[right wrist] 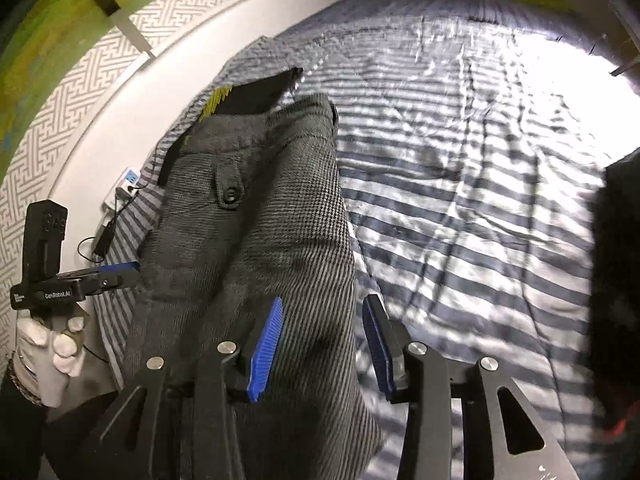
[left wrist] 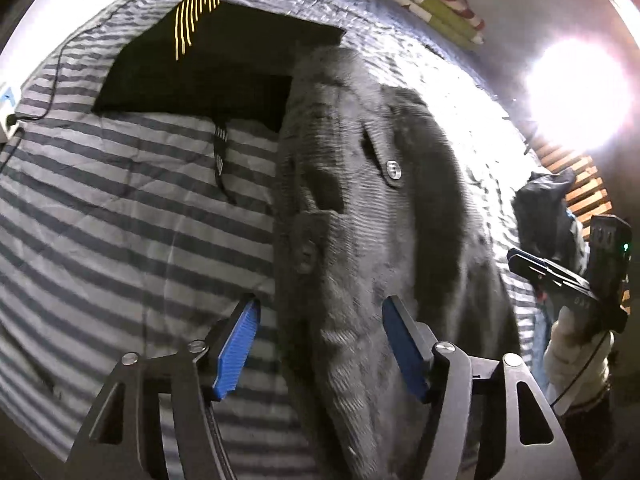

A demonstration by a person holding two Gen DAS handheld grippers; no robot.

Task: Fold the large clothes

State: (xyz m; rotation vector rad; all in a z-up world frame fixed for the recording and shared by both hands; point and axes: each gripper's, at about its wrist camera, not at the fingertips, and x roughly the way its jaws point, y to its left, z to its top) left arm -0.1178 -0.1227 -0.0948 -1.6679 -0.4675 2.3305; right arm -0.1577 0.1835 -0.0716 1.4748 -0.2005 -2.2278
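Claw (right wrist: 322, 344) pads blurred over cropped trousers (right wrist: 256, 216)

Bed covering (right wrist: 460, 184): grey-and-white stripes, creased, filling most of both views. Wall (right wrist: 72, 92): white, with a band of geometric key-pattern relief. Lamp (left wrist: 580, 92): one glaring source (detail washed out). Slatted wooden panel (left wrist: 584, 184): beside the lamp. Power strip (right wrist: 126, 188): white, cable attached, beside the bed's edge.

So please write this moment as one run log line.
left gripper: open, above grey trousers | right gripper: open, over trousers' edge | trousers on striped bedcover | black garment behind
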